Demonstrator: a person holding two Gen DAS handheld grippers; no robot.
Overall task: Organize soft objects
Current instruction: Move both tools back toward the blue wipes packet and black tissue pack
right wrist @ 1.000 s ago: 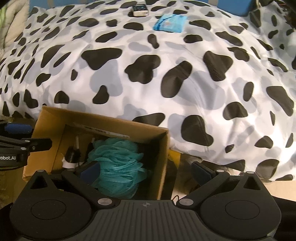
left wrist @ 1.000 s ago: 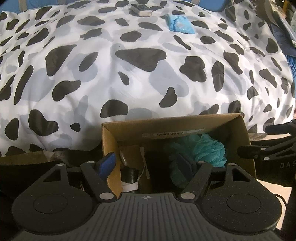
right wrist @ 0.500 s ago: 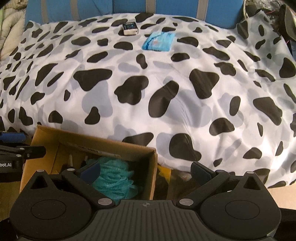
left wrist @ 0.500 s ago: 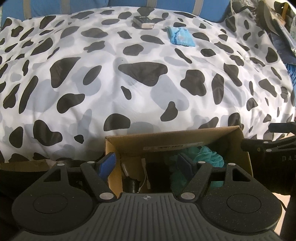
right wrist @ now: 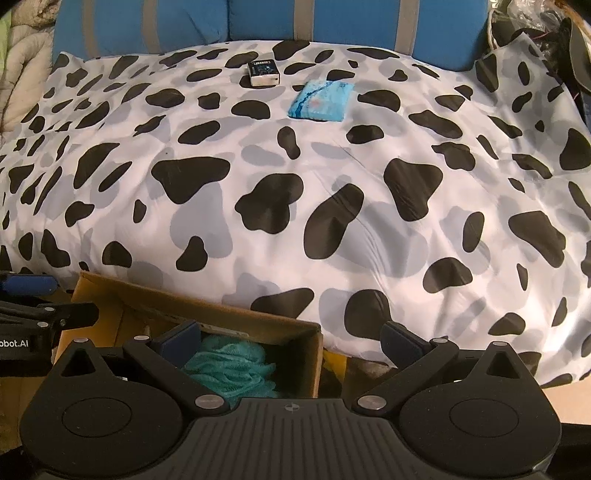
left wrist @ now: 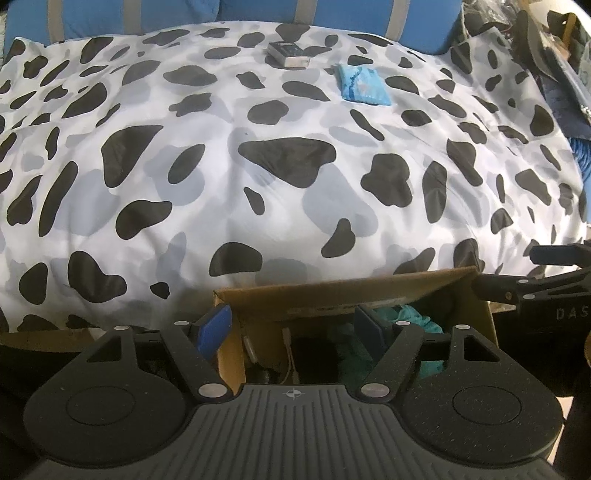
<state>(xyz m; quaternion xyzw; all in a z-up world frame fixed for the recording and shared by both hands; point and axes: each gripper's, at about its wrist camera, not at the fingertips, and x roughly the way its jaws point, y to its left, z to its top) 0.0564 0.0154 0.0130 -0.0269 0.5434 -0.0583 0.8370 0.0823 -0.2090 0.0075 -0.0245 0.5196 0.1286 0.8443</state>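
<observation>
Both tongs hang over the near edge of a bed covered by a cow-print duvet (left wrist: 258,177), and both stand spread with nothing pinched between the pads.

The left tongs (left wrist: 295,326) hover above an open cardboard box (left wrist: 332,291) that sits against the edge of the bed. Their left pad is outside the box's left wall and their right pad is over its inside. A teal mesh bath pouf (left wrist: 413,317) lies in the box, just beyond and to the right of that right pad. Darker small items lie in the box's left part, too dim to name.

The right tongs (right wrist: 293,339) straddle the box's right wall (right wrist: 314,354): their left pad is over the bath pouf (right wrist: 232,365), their right pad is outside the box over the duvet's edge. Each pair of tongs shows at the other view's margin, just beside it: the right tongs (left wrist: 532,291) at the right in the left view, the left tongs (right wrist: 55,314) at the left in the right view.

Far ahead of both tongs, near the blue headboard cushions (right wrist: 332,18), a light blue soft packet (right wrist: 321,96) lies on the duvet, with a small dark box (right wrist: 263,72) just to its left, apart from it.
</observation>
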